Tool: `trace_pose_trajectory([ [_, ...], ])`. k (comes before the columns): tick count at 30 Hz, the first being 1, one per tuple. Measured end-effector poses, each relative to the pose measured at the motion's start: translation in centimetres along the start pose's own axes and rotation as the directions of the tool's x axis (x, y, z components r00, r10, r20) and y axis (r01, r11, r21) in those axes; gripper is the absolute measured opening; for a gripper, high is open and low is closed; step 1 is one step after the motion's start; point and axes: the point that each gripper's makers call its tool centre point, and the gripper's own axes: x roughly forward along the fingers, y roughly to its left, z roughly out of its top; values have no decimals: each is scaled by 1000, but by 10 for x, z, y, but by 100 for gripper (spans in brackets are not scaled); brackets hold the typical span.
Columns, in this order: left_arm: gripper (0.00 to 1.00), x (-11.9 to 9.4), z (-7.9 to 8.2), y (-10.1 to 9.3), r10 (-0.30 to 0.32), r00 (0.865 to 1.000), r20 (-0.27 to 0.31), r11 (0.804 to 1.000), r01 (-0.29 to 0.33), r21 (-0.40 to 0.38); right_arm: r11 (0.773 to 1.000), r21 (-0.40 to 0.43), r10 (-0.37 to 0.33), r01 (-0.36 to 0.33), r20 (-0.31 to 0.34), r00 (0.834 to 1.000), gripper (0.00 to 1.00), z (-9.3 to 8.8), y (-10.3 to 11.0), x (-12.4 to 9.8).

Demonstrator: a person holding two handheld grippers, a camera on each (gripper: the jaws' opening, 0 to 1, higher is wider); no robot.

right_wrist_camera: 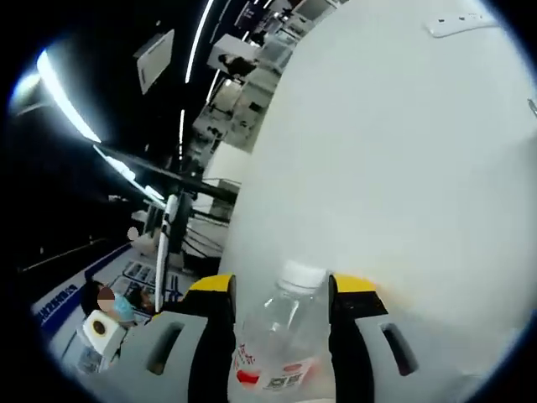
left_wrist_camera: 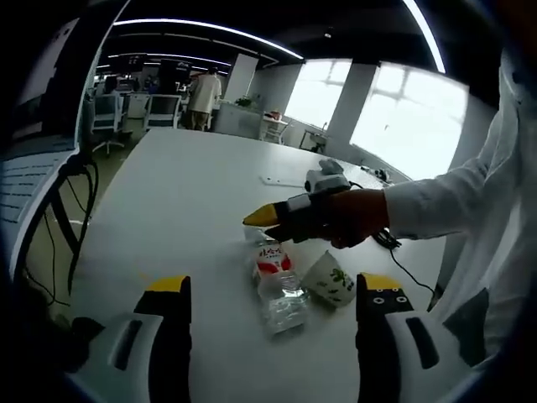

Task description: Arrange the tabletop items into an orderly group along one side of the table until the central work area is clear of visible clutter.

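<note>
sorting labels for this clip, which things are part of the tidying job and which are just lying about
Part of the job: water bottle held in the right claw; paper cup beside it; left claw, open.

Lying about: power strip; cable; office chairs.

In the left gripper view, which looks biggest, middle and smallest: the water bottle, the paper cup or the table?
1. White table, by far.
2. Water bottle.
3. Paper cup, slightly smaller than the bottle.

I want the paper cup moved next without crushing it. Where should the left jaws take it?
Take the paper cup across its middle wall, coming from its open rim side. It lies tipped beside the bottle, so a light pinch across the sides looks safest; the rim would likely buckle.
</note>
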Motion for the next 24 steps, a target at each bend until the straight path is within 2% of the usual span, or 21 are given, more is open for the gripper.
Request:
trace_pose_trajectory([
  [10, 82, 5, -6, 2, -10, 1000, -7, 1000, 10, -10, 1000, 19, -7, 7, 3, 1000, 22, 2, -10, 7],
  [12, 81, 7, -8, 3, -12, 1000, -16, 1000, 12, -9, 999, 53, 0, -1, 13, 1000, 21, 3, -11, 6],
  [24, 78, 20, -12, 5, -60, 998, -27, 998, 59, -25, 999, -13, 30, -30, 42, 999, 20, 2, 2, 1],
])
